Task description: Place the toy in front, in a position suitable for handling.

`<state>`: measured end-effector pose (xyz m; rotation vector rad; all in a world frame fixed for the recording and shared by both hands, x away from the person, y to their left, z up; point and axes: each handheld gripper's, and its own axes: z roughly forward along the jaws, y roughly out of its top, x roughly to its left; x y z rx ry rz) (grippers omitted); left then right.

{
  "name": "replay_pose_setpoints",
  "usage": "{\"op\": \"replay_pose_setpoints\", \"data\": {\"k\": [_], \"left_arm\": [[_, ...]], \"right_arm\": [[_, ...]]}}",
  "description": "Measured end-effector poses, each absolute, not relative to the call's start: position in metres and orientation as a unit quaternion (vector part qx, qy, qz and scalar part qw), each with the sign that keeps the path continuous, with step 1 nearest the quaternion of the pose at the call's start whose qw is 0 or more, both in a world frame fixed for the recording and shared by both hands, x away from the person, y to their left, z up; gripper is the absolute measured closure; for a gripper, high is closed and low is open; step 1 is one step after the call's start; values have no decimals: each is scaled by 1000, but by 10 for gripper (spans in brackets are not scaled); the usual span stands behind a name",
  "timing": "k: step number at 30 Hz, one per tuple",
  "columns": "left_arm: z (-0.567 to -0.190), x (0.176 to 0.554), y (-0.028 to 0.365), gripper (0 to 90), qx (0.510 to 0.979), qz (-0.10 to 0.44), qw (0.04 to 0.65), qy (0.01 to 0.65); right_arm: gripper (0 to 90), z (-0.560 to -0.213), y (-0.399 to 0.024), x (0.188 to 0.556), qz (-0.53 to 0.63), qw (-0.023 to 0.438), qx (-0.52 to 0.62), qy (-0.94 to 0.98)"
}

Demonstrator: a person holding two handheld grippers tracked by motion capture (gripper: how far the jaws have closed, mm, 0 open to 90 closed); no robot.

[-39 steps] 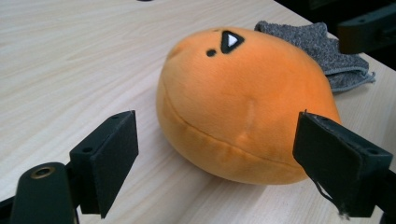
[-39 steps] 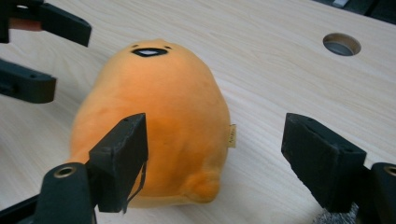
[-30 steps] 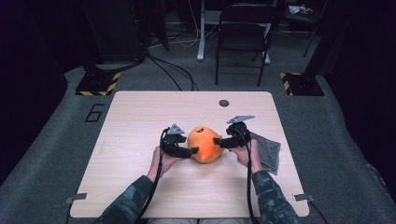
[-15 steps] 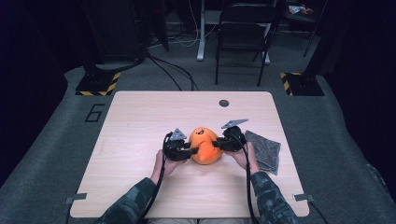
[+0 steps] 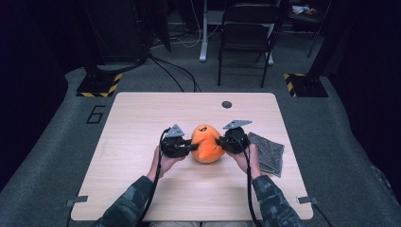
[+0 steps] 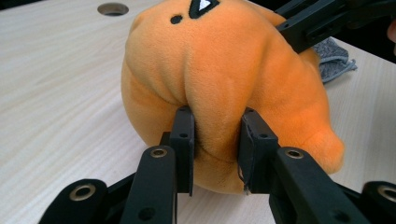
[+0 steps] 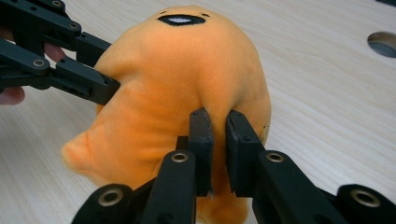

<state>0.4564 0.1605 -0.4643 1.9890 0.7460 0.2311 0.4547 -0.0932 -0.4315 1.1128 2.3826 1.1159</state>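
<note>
Dark studio floor surrounds a pale wooden table (image 5: 142, 189) with a round cable hole (image 5: 227, 104) near its far edge. At its middle, the left gripper (image 5: 191, 147) has just been closing and now pinches a fold of a rounded orange plush toy with a small black-and-white embroidered mark (image 5: 207, 144) between its black pads (image 6: 184, 135), the fabric bulging between them. Opposite, the right gripper (image 5: 221, 141) has likewise just been closing; its jaws stand nearly together in the right gripper view, clamped on a thin ridge of the same plush. So the toy sits on the tabletop between the two tools, gripped from both sides. Just beyond the right hand (image 5: 249, 158) lies a folded grey knitted cloth (image 5: 267, 153), flat on the wood. Farther back a black folding chair (image 5: 248, 38) stands on the floor.
</note>
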Motion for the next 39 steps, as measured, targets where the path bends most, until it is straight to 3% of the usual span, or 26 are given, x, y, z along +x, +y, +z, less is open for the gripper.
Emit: {"op": "replay_pose_setpoints", "data": {"k": [21,31,34,39], "left_arm": [[-458,478,158,694,844,52,469,254],[-481,489,155,657,852,18,455,258],[-479,487,156,565,851,21,454,262],[-474,481,157,370,837,40,461,291]], "right_arm": [[811,-424,-85,424,361,163,429,812],[777,-449,-80,427,338,155,437,819],[682,-444,-83,429,342,156,432,820],[423,-432,-92,434,347,159,421,823]]}}
